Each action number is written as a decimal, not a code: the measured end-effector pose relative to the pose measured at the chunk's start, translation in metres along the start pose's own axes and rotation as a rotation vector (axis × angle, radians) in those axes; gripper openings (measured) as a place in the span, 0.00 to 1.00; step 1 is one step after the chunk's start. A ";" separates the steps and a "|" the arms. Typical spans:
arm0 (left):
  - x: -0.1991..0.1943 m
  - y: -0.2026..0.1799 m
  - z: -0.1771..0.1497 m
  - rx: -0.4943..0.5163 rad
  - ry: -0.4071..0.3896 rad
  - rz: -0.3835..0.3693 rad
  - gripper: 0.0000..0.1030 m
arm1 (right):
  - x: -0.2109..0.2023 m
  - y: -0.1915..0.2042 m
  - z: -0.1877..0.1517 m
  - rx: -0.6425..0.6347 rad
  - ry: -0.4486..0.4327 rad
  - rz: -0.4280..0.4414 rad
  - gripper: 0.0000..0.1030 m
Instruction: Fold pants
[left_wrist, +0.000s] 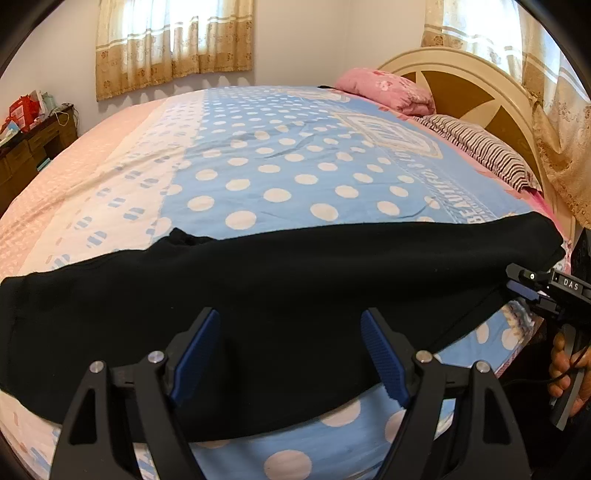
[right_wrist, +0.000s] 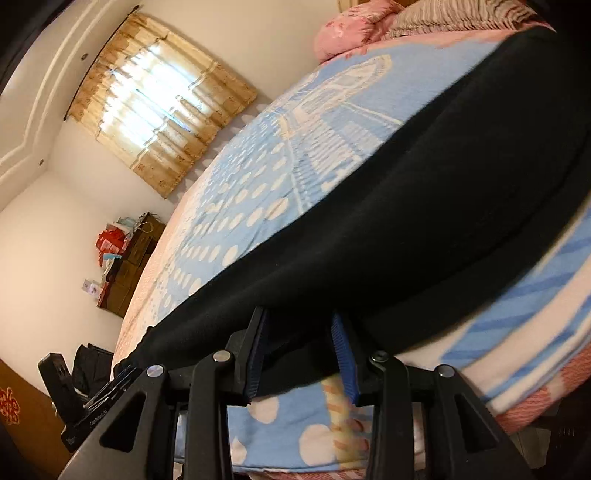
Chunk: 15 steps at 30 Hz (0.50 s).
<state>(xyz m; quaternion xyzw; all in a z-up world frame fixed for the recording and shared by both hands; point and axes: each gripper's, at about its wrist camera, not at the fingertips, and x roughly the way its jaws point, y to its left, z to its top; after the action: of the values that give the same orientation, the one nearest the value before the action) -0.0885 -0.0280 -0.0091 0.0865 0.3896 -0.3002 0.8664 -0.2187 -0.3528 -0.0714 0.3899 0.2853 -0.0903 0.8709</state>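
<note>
Now the left fingers stand open over the pants; the right fingers, half-open, straddle their edge: clamp both before lifting.

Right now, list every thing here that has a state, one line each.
Pants: black, laid flat along the near edge of the bed.
Left tool: open, above the pants, gripping nothing.
Right tool: partly closed around the pants edge; grip unclear.
Bedspread: spread out, lightly creased.
Curtains: drawn, backlit.
Pink pillow: lying by the headboard.
</note>
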 end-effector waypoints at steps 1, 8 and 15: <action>0.000 0.000 0.000 0.002 -0.001 0.003 0.79 | 0.002 0.002 0.000 0.000 0.003 0.019 0.36; 0.003 0.000 0.000 -0.004 0.009 0.005 0.79 | 0.022 0.015 -0.020 -0.028 0.069 0.063 0.36; 0.003 -0.002 0.000 0.000 0.014 0.002 0.79 | 0.032 0.024 -0.031 0.026 0.109 0.099 0.36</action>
<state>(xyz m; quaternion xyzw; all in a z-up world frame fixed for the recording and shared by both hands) -0.0884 -0.0311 -0.0114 0.0890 0.3954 -0.2988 0.8640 -0.1960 -0.3118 -0.0910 0.4191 0.3112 -0.0296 0.8524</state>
